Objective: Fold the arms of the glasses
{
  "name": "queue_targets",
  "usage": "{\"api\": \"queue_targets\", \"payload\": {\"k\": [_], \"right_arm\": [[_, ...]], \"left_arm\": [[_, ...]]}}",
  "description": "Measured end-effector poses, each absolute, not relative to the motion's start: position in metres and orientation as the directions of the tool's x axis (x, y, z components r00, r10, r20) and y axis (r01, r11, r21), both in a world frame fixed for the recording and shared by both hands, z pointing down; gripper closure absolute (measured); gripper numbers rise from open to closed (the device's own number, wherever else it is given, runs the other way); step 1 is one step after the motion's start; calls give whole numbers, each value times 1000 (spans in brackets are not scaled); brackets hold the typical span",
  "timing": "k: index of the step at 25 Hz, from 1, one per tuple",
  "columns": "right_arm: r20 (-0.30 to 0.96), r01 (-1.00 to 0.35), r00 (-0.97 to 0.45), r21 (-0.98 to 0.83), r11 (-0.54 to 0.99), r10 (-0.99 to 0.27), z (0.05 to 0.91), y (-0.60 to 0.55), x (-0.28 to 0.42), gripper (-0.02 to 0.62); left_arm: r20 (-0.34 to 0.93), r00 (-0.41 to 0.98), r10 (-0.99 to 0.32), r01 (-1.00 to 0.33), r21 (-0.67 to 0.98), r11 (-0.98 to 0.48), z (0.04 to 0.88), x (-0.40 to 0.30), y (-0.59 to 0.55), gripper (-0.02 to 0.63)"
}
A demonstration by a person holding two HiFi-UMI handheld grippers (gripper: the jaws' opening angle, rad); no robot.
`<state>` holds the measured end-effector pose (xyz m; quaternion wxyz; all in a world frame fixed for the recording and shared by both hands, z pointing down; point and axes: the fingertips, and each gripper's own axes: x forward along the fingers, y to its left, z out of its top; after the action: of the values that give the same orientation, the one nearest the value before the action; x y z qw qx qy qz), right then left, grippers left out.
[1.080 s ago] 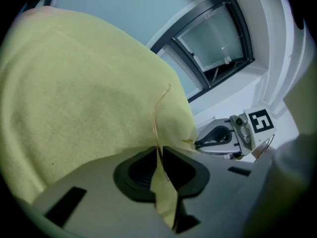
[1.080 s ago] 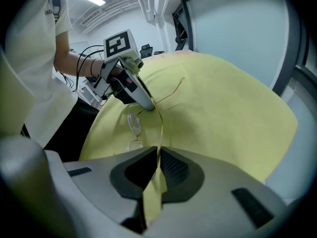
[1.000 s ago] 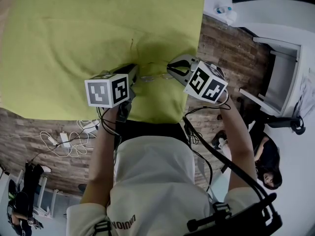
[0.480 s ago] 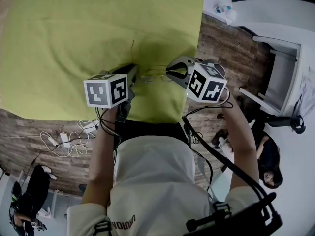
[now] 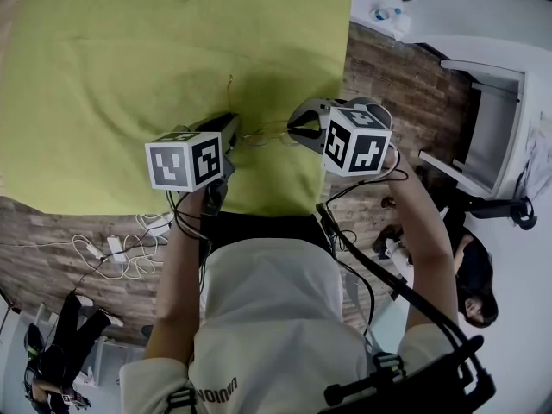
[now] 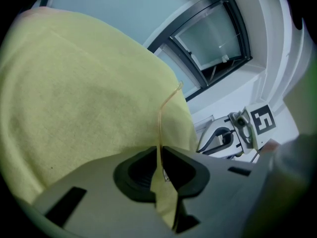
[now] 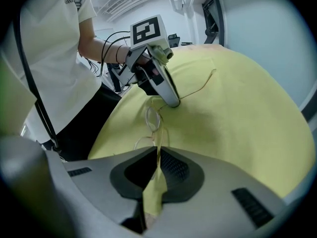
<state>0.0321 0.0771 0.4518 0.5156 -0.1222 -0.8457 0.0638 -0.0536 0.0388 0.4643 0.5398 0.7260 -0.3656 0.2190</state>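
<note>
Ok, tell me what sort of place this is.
Probably an indoor workroom or lab: a cloth-covered table, loose cables on the wood-look floor, and white furniture alongside.

glasses [image 7: 152, 119] | thin pale wire frame | on yellow cloth [image 7: 237, 113] | one arm outstretched

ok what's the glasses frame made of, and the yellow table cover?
Glasses: very thin, translucent amber frame and arms. It looks like clear plastic or fine coated wire, but it is too fine to settle which.
Cover: yellow-green cloth with a matte finish. It has no shine, and a soft, slightly fuzzy surface shows in the left gripper view.
</note>
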Motion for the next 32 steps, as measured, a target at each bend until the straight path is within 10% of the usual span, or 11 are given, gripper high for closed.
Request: {"api": "queue_targets", "payload": {"k": [32], "right_arm": [[850, 153, -409, -296, 943, 333, 452, 78, 31, 559]], "left_arm": [[784, 602, -150, -710, 441, -549, 458, -28, 46, 588]]}}
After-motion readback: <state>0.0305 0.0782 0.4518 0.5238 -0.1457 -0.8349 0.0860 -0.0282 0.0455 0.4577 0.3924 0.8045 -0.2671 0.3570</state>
